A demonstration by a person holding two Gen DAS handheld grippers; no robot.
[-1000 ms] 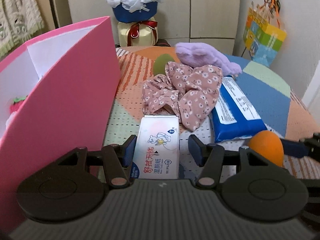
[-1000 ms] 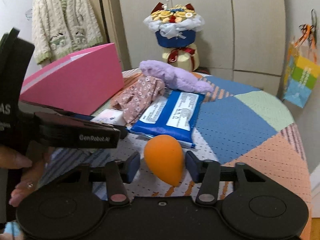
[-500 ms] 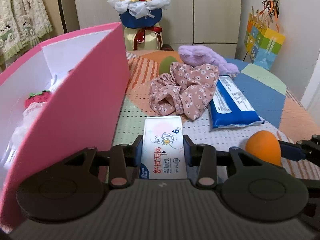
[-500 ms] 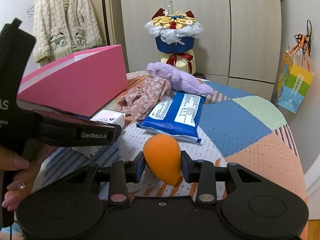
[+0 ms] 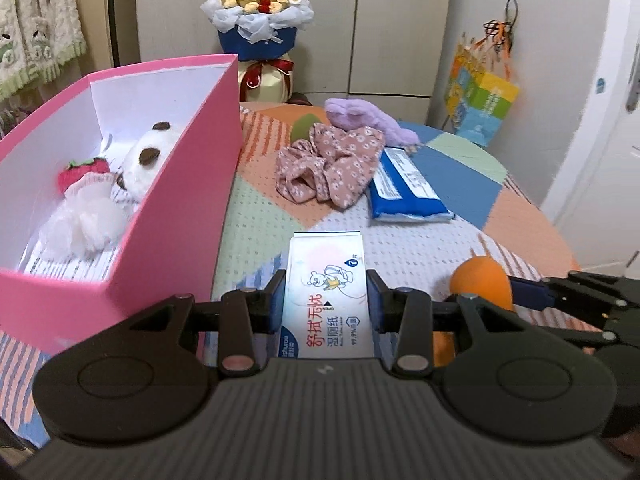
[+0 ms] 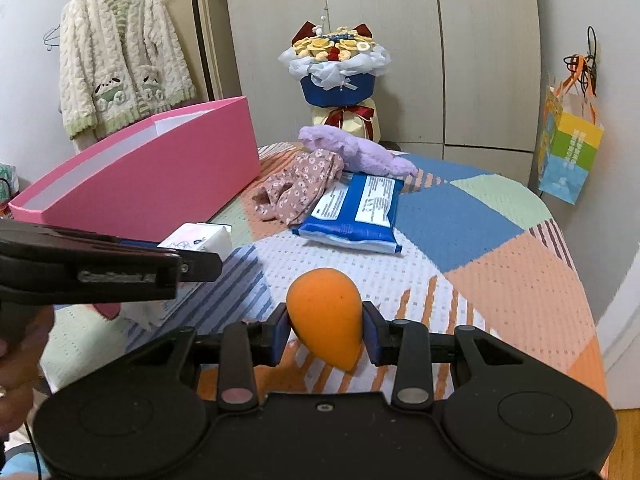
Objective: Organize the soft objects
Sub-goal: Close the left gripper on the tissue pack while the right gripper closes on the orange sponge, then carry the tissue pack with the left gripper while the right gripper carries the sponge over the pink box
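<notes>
Nearest the cameras, over the patchwork table cover [image 6: 460, 216], two items are recorded as picked up and two hand-held tools as occupied. The left gripper [image 5: 326, 300] is clenched on a white wet-wipe packet [image 5: 326, 280], which is clasped flat between the pads by its near end, the far end projecting forward over the cover just beside the box wall. The right gripper [image 6: 325, 334] is clamped on an orange teardrop sponge [image 6: 325, 312], which is squeezed at its broad middle with the point hanging below the pads; neither item is judged to rest on the cover. Just beyond, to the left, a pink box [image 5: 192, 208] is noted, open-topped, with a white plush toy [image 5: 120, 176] and a strawberry-shaped soft piece [image 5: 82, 168] already lodged inside. Still lying loose on the cover, farther off, are listed a blue wipes pack [image 5: 404, 188], a floral pink scrunchie [image 5: 328, 164] touching it, a green sponge [image 5: 304, 126] partly hidden behind the scrunchie, and a purple plush item [image 5: 368, 118] at the far edge. The task is therefore judged partly done: two items boxed, two in transit, four left. Behind the table a flower bouquet [image 6: 336, 68], a hanging cardigan [image 6: 120, 64] and a coloured paper bag [image 6: 568, 148] are seen, well apart from the work.
</notes>
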